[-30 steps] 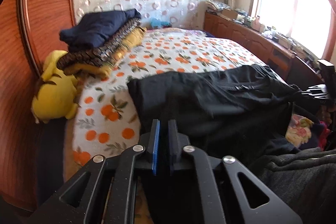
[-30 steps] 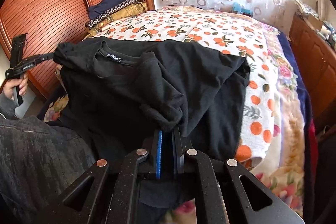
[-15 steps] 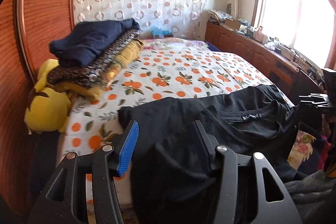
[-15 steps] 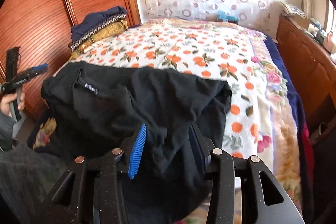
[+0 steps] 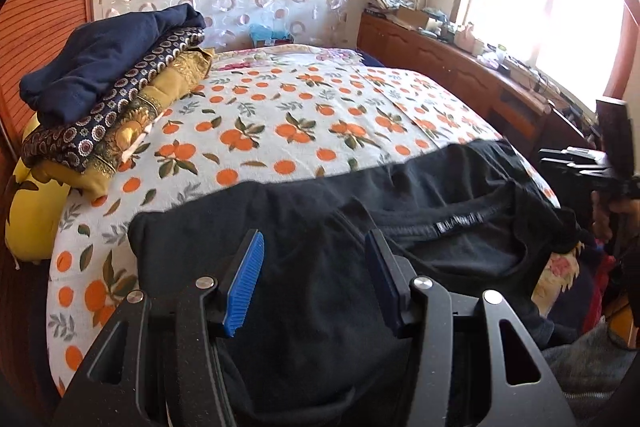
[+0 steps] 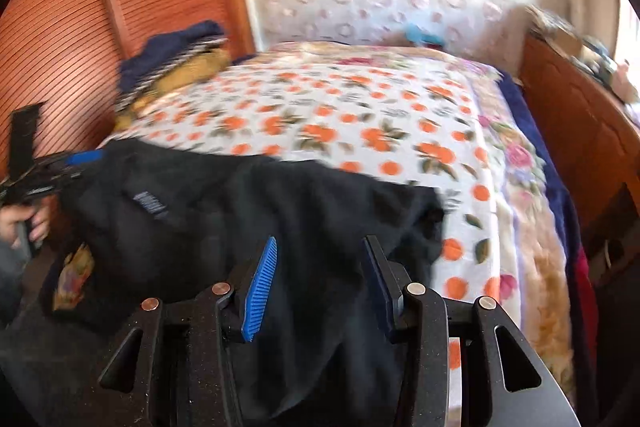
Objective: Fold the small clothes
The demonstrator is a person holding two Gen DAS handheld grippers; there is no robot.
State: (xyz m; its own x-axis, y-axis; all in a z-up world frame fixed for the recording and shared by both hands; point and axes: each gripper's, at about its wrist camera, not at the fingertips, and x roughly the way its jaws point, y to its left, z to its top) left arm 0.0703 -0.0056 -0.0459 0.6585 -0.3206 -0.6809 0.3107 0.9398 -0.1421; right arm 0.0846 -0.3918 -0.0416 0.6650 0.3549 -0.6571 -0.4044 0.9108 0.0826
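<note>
My left gripper (image 5: pixel 314 267) has its fingers spread apart over the black shirt (image 5: pixel 328 227), gripping nothing. My right gripper (image 6: pixel 320 273) is spread apart too, above the same shirt (image 6: pixel 248 211). The shirt lies rumpled across the near edge of the bed (image 5: pixel 304 115), collar label up.

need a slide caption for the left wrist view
Open left gripper above a black t-shirt spread on the orange-print bedspread.
</note>
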